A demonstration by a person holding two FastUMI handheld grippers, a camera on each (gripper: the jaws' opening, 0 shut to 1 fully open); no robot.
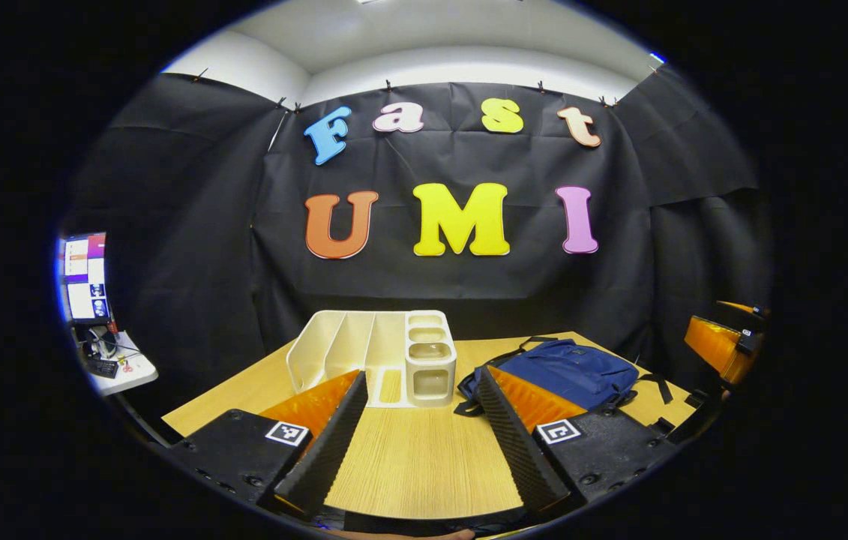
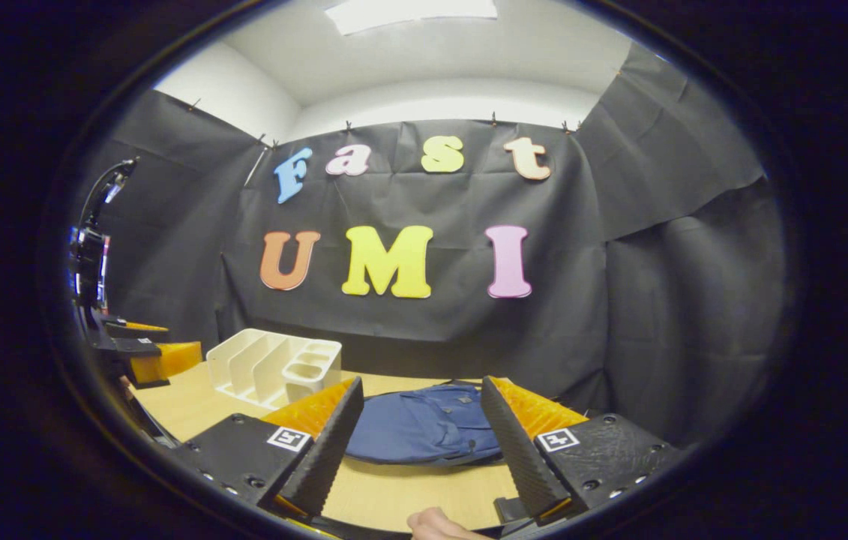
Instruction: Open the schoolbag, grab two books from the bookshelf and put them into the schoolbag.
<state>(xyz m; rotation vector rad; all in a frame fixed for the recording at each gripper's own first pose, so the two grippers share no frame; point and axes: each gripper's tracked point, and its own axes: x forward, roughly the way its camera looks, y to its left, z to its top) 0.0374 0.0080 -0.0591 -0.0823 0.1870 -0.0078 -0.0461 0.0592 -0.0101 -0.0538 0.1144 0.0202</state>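
Hovering over table (image 1: 424, 457), both tongs (image 1: 424, 435) (image 2: 418, 442) spread, empty.

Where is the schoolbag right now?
The schoolbag lies flat on the table, right of the white bookshelf in the left gripper view. In the right gripper view it sits straight ahead, between the open fingers.

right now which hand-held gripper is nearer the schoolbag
Right. The right hand-held gripper faces the schoolbag lying just past its open fingers; the left hand-held gripper sits off to the bag's side, facing the white bookshelf.
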